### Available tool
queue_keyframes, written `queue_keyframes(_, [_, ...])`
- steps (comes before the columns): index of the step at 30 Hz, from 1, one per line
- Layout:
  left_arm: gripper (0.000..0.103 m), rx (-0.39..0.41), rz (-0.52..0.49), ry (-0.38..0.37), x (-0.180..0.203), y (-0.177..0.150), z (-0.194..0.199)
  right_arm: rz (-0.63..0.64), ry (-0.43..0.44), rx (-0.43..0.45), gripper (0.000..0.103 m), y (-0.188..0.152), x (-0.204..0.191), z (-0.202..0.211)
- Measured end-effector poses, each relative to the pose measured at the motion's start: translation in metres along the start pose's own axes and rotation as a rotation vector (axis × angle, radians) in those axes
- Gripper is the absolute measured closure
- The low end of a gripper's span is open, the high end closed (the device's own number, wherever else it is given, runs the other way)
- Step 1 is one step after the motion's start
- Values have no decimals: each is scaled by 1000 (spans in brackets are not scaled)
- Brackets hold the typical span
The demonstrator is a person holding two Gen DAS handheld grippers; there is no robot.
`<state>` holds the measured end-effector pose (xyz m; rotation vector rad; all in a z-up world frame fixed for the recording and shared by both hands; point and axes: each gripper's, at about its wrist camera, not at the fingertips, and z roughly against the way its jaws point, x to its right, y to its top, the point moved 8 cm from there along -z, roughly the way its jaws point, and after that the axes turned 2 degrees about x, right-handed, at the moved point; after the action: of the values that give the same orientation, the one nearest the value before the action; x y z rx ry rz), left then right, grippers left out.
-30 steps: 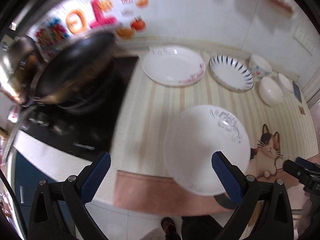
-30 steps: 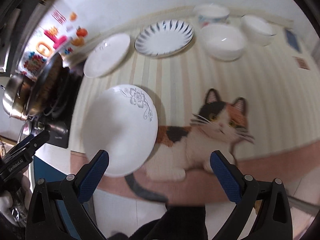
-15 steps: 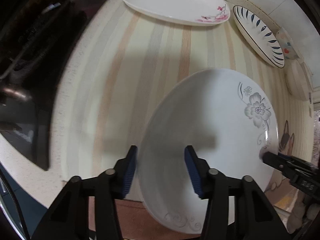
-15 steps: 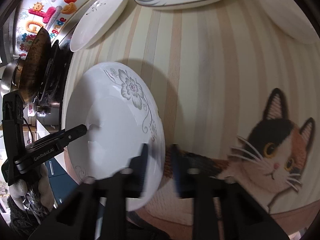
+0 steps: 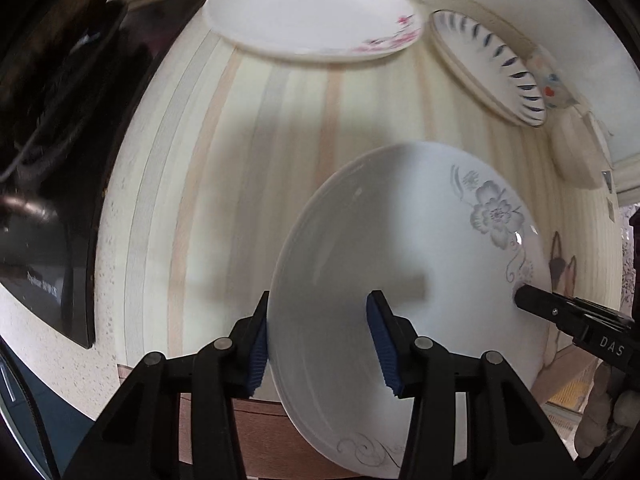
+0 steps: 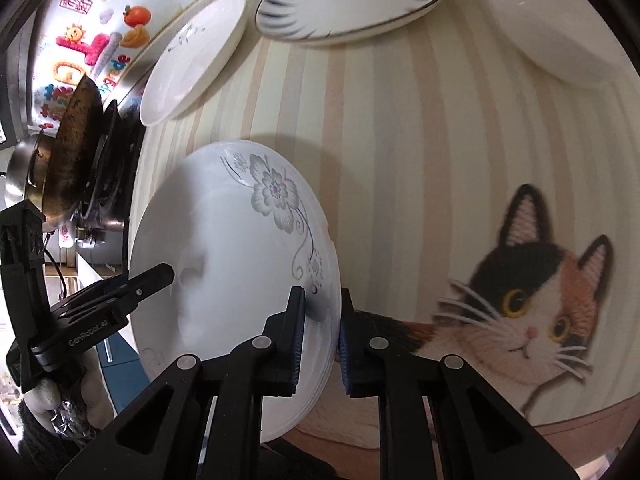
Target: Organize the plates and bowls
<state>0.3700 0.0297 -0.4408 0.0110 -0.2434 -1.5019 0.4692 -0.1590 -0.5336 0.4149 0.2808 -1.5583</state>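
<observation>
Since half a second ago both claws have closed in on the flowered plate, and its rim now sits between each pair of pads.

From the left wrist view, the left claw (image 5: 318, 344) straddles the near-left rim of the flowered plate (image 5: 404, 264): one blue pad lies against the outside of the rim, the other sits over the plate's inner face, so the claw is partly closed around the edge; whether both pads press on it I cannot tell. The plate is tilted, its grey flower toward the far right. The right claw's black tip reaches the plate's right rim. Farther off on the striped surface (image 5: 248, 152) rest a pink-blossom plate (image 5: 312, 16) and, to its right, a blue-striped plate (image 5: 492, 68).

From the right wrist view, the right claw (image 6: 322, 338) is clamped on the plate's right rim, a pad on each face. The left claw (image 6: 136, 286) comes in from the left, over the plate's inner face. A cat picture (image 6: 528, 304) on the mat lies to the right. A dark wok (image 6: 68, 148) stands at far left, and a white bowl (image 6: 560, 28) at far right.
</observation>
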Motion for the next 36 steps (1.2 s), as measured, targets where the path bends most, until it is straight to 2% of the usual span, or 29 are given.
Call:
queue_keyframes(6, [60, 41, -49, -27, 33, 18, 12, -33, -2, 60, 86, 4, 22, 34])
queue_keyframes(15, [60, 51, -140, -60, 79, 47, -11, -80, -49, 124, 86, 2, 72, 67])
queue_keyframes(24, [60, 43, -192, -50, 110, 53, -37, -112, -86, 153, 86, -1, 105, 72])
queue_keyframes(36, [61, 18, -211, -3, 120, 49, -54, -135, -75, 140, 86, -2, 119, 62])
